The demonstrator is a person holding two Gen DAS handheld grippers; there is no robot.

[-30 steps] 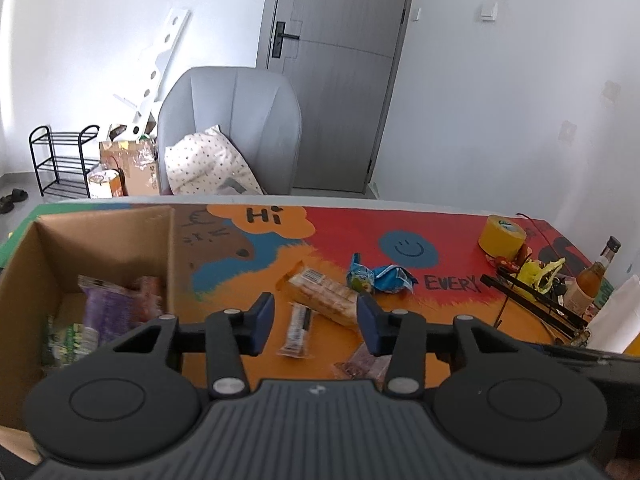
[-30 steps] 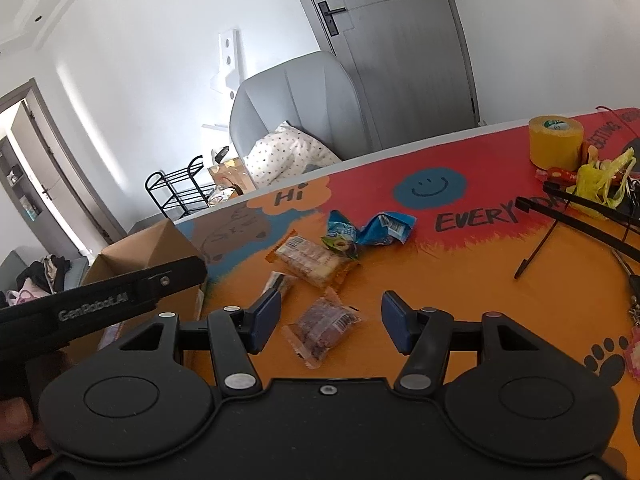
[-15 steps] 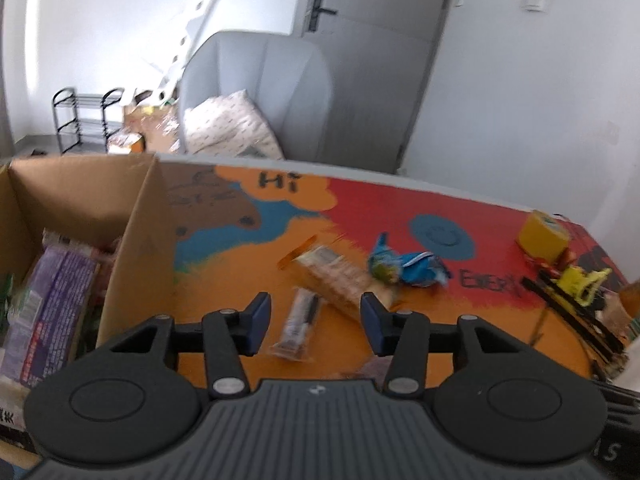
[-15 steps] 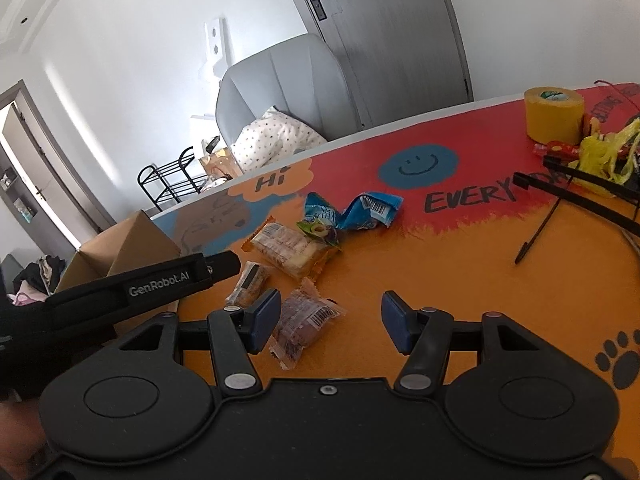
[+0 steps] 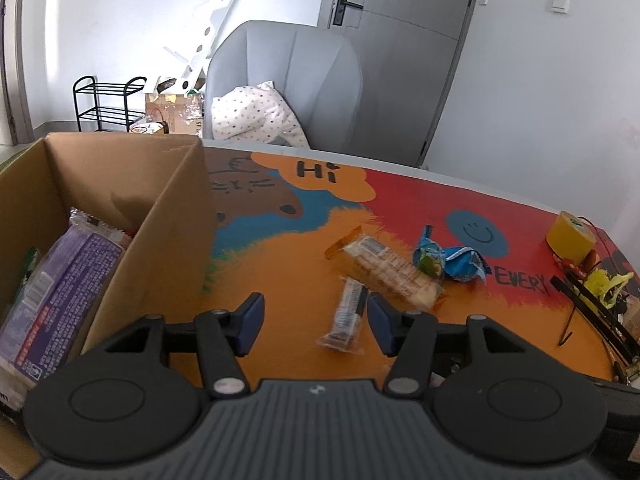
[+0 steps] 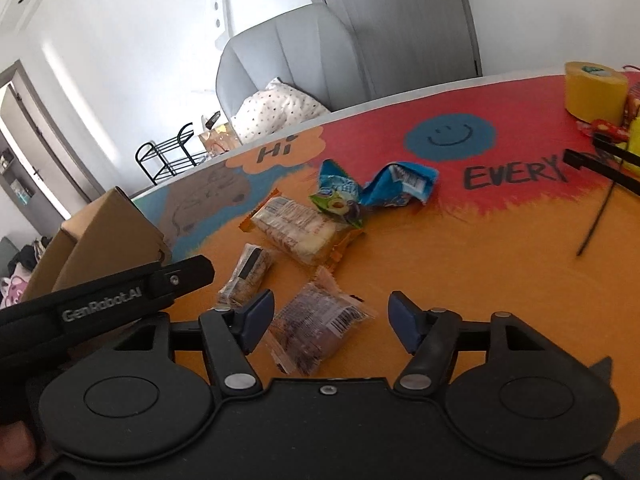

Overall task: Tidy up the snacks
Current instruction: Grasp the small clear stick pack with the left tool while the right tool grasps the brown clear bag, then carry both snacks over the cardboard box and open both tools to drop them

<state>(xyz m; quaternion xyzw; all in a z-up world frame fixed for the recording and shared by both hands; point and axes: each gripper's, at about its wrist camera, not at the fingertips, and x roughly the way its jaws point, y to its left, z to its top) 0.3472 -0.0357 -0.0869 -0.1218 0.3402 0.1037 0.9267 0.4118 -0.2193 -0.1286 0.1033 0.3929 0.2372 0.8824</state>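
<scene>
Snacks, loose on table (image 6: 500,264). Left gripper (image 5: 314,322): jaws just widening, empty, above slim bar packet (image 5: 346,316). Right gripper (image 6: 330,322): jaws just widening, empty, over brown packet (image 6: 320,328). Risk: slick, flat wrappers may slip from a closing pinch; neighbouring grippers may collide. Cardboard box (image 5: 168,240) sits left.

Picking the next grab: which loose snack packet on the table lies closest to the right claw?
The brown snack packet with a barcode, lying untouched between the opening fingers of the right claw. The slim bar, cracker pack and blue wrappers lie farther off.

White walls (image 5: 540,92), grey door (image 5: 400,52), grey armchair (image 5: 304,76)
</scene>
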